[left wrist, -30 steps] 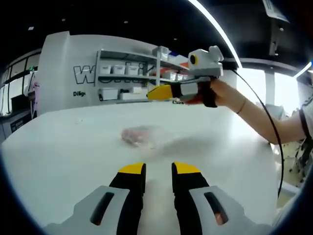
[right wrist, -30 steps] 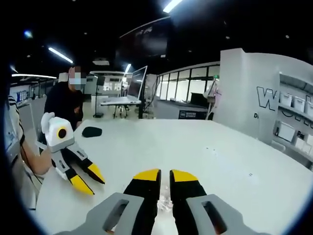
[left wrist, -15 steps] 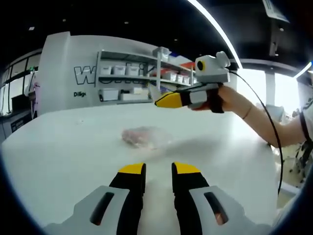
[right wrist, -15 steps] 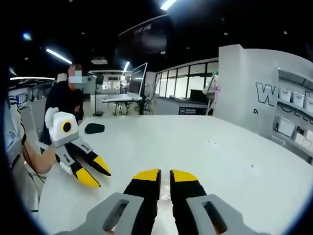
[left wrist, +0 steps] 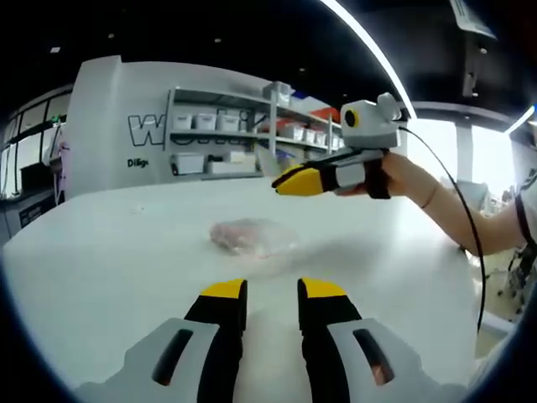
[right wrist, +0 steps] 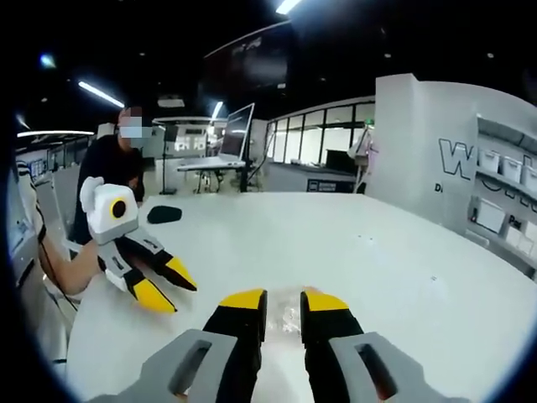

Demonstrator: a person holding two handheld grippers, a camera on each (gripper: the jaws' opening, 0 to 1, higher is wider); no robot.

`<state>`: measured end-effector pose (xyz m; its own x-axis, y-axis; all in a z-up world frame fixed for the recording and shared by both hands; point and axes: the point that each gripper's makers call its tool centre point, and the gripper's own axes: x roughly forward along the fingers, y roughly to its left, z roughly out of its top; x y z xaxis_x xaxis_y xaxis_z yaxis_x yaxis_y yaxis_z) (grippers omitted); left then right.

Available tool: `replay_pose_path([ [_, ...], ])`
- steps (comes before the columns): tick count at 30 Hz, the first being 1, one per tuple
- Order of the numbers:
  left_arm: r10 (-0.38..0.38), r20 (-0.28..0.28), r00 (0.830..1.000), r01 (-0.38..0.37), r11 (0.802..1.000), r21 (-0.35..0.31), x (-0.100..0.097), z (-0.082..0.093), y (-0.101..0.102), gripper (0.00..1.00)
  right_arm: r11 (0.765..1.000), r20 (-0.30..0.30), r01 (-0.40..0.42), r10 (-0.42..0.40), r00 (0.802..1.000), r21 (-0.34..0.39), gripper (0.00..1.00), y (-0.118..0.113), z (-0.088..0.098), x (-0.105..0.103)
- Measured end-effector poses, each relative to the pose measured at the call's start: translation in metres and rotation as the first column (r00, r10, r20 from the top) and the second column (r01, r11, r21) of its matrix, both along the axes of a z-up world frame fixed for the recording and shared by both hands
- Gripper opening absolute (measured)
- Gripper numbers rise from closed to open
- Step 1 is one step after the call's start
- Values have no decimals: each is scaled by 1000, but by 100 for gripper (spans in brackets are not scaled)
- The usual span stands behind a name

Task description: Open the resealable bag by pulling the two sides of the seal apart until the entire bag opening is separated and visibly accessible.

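The table (left wrist: pixel 101 252) is showing plain white. The bag (left wrist: pixel 250 236) is showing clear with pinkish contents. The left gripper (left wrist: pixel 273 295) and the right gripper (right wrist: pixel 283 304) are showing black jaws with yellow tips and grey bodies. A black oval pad (right wrist: pixel 164 214) is lying far left.

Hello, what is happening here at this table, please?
A person holds a gripper in each hand over a white table. A clear bag with something pinkish inside lies flat on it, untouched. The left gripper waits short of the bag, jaws a little apart. The right gripper hangs above the bag's far side. Opening has not begun.
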<state>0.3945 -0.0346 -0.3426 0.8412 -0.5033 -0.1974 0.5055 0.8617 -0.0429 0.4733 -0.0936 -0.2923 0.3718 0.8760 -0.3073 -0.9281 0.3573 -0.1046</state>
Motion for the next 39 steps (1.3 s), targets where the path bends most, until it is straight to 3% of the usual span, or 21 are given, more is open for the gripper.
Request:
replay_pose_path([
  [24,30,22,999,-29,999,-32,3,6,7,26,1000,-28,23,-23,999,-22,21,-13,-22,-28],
  [39,29,19,999,-28,999,-35,4,7,6,29,999,-26,41,-42,999,-15,22,-19,-24,-34],
])
